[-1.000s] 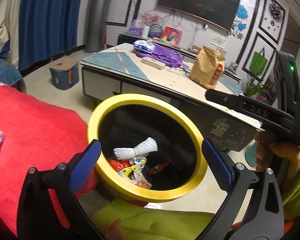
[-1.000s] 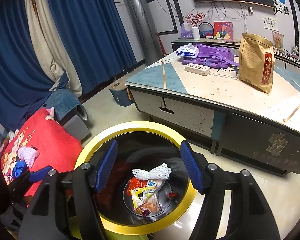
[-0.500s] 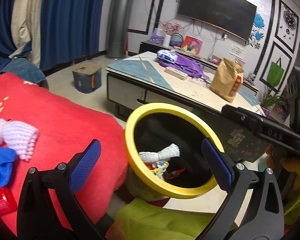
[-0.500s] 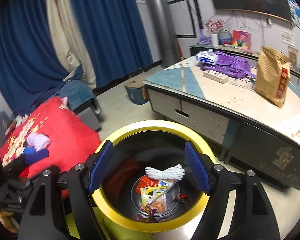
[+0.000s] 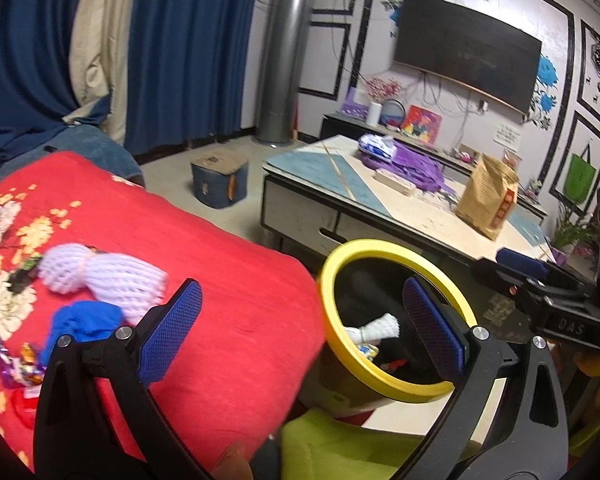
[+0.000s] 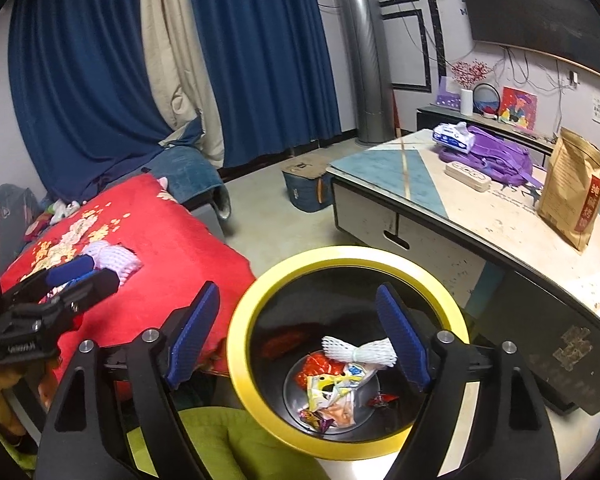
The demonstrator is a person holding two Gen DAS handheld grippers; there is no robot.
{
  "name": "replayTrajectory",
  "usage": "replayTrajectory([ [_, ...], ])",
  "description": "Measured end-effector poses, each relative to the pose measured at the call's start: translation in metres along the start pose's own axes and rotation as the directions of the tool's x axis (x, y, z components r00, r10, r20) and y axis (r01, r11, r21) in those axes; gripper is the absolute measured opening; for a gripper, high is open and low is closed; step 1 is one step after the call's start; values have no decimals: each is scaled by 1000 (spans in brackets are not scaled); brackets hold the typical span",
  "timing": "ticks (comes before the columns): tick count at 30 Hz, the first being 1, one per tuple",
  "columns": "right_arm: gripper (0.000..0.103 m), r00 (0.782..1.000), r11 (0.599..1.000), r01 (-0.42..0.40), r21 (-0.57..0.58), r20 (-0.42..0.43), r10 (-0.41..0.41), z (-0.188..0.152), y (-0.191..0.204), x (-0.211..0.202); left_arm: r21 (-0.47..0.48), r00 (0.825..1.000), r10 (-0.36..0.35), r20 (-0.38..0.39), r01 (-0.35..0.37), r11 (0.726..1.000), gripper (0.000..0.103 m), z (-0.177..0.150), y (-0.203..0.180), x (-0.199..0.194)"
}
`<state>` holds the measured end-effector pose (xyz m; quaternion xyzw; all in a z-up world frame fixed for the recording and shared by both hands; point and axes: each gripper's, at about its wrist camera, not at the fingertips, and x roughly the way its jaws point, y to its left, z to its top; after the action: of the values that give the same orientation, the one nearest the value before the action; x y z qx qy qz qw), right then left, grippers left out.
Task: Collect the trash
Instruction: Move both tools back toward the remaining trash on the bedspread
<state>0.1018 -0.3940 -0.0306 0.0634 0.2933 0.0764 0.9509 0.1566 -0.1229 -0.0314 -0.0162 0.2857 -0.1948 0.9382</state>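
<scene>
A black bin with a yellow rim (image 6: 236,344) stands on the floor beside a red blanket (image 5: 228,320). Inside it lie a white foam net (image 6: 360,354) and crumpled snack wrappers (image 6: 332,392). My right gripper (image 6: 298,294) hangs above the bin's left side, its jaws opening with nothing between them. On the blanket rest another white foam net (image 5: 104,276), a blue wad (image 5: 84,320) and candy wrappers (image 5: 20,364). My left gripper (image 5: 300,292) is open and holds nothing, over the blanket's edge between that trash and the bin (image 5: 380,246).
A low coffee table (image 5: 340,184) behind the bin carries a brown paper bag (image 5: 486,200) and a purple backpack (image 5: 412,164). A blue box (image 5: 218,184) sits on the floor. Blue curtains (image 6: 260,60) hang behind. Green fabric (image 5: 340,452) lies under both grippers.
The left view has swung left from the bin to the blanket, bringing the foam net, blue wad and wrappers into sight. The right gripper's jaws have widened over the bin.
</scene>
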Motion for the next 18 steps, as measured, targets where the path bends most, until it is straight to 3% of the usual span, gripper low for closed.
replayTrajectory([
  [18, 84, 992, 987, -128, -96, 1, 129, 11, 68, 7, -63, 985, 150, 90, -144, 988, 92, 8, 54, -38],
])
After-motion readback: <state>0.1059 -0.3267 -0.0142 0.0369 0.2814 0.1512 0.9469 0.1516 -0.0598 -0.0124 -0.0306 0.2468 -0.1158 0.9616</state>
